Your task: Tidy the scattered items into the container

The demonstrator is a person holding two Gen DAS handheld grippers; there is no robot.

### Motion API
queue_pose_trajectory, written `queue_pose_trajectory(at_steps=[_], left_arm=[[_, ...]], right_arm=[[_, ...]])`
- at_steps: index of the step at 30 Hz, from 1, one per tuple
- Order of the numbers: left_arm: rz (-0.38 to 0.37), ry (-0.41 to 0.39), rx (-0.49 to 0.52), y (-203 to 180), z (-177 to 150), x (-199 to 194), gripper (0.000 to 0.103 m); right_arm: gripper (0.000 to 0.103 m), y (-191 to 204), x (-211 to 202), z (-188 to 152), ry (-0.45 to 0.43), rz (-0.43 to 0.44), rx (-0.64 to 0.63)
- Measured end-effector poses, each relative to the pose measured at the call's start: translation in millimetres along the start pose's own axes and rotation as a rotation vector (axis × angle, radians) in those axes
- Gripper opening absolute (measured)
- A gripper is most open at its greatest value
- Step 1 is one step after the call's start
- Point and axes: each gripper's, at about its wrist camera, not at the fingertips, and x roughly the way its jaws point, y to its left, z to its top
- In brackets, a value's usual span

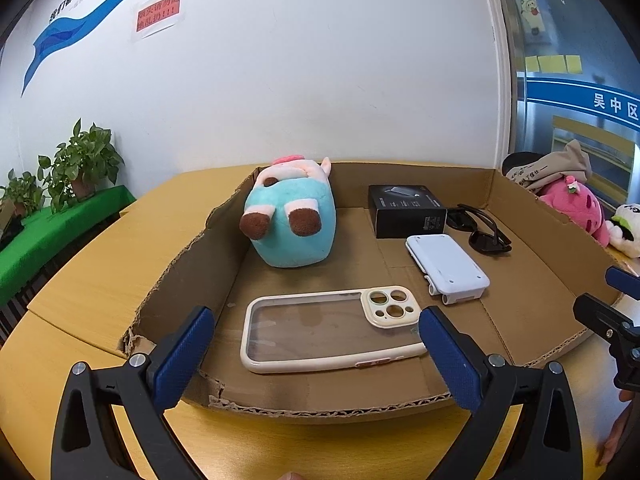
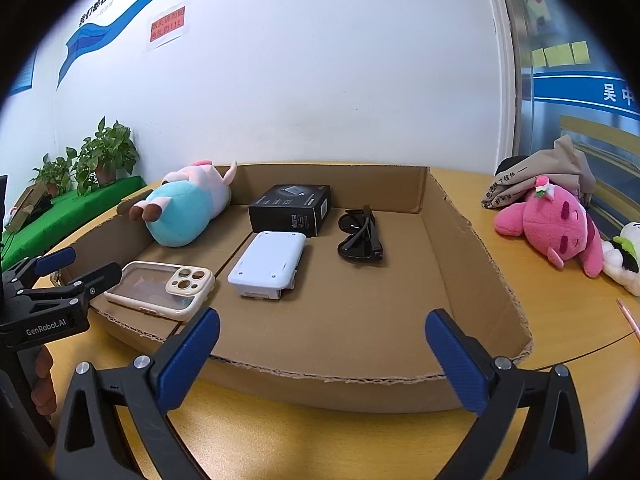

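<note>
A shallow cardboard tray point(image 1: 320, 406) point(image 2: 320, 392) lies on the wooden table. Inside it lie a cream phone case point(image 1: 332, 330) point(image 2: 160, 288), a blue and pink plush toy point(image 1: 290, 220) point(image 2: 184, 208), a black box point(image 1: 404, 210) point(image 2: 290, 208), a white device point(image 1: 448, 268) point(image 2: 268, 266) and black sunglasses point(image 1: 480, 228) point(image 2: 360, 236). My left gripper point(image 1: 316, 356) point(image 2: 76, 266) is open and empty, just above the tray's near edge by the phone case. My right gripper point(image 2: 322, 354) point(image 1: 600, 300) is open and empty at the tray's near right edge.
A pink plush point(image 2: 556, 228) point(image 1: 572, 208), a white plush point(image 2: 624, 256) and a grey cloth bag point(image 2: 548, 172) lie on the table right of the tray. Potted plants point(image 1: 80, 164) stand on a green ledge at the left. A white wall is behind.
</note>
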Motion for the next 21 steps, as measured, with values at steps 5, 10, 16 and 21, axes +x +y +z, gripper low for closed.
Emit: queue_pose_trajectory(at_steps=[5, 10, 16, 21], left_arm=[[-0.051, 0.021, -0.028, 6.6, 0.4, 3.9, 0.103], [-0.060, 0.026, -0.036, 7.4, -0.2, 4.2, 0.103], [-0.074, 0.033, -0.046, 8.8, -0.4, 5.3, 0.103], [-0.085, 0.039, -0.054, 10.0, -0.2, 6.6, 0.103]], right_arm=[[0.102, 0.3, 0.4, 0.1, 0.000, -0.001, 0.000], [0.102, 0.2, 0.8, 0.6, 0.000, -0.006, 0.002], [0.102, 0.4, 0.7, 0.7, 0.000, -0.010, 0.003], [0.102, 0.4, 0.7, 0.8, 0.000, -0.011, 0.003]])
